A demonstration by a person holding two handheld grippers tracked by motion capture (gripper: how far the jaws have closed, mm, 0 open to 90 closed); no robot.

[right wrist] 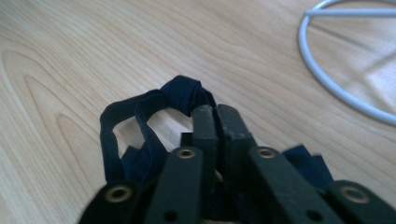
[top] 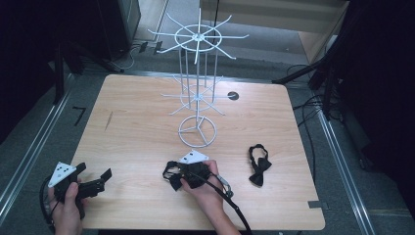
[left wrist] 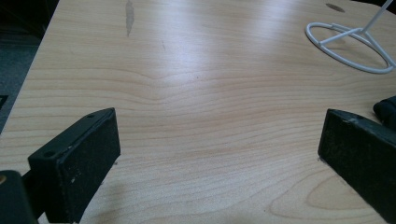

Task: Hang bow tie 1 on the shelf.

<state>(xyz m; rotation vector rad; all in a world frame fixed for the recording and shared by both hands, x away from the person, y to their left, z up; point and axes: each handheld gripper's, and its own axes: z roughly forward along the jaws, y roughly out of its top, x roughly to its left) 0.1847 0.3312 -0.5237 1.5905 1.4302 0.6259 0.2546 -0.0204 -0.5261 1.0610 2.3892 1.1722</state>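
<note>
A dark bow tie (right wrist: 154, 107) lies on the wooden table (top: 137, 132) under my right gripper (right wrist: 217, 111), whose jaws are pressed together on its fabric near the knot. From above, that bow tie (top: 172, 175) sits just front of the white wire rack's ring base (top: 197, 131). A second black bow tie (top: 258, 166) rests to the right, apart from both grippers. My left gripper (top: 93, 172) hovers at the table's front left, jaws wide apart over bare wood, with nothing between its fingers (left wrist: 79, 158).
The white wire display rack (top: 198, 36) with radiating hooks stands at the table's middle back. A small dark round hole (top: 233, 95) marks the far right of the top. Cables and dark stands line the floor around the table.
</note>
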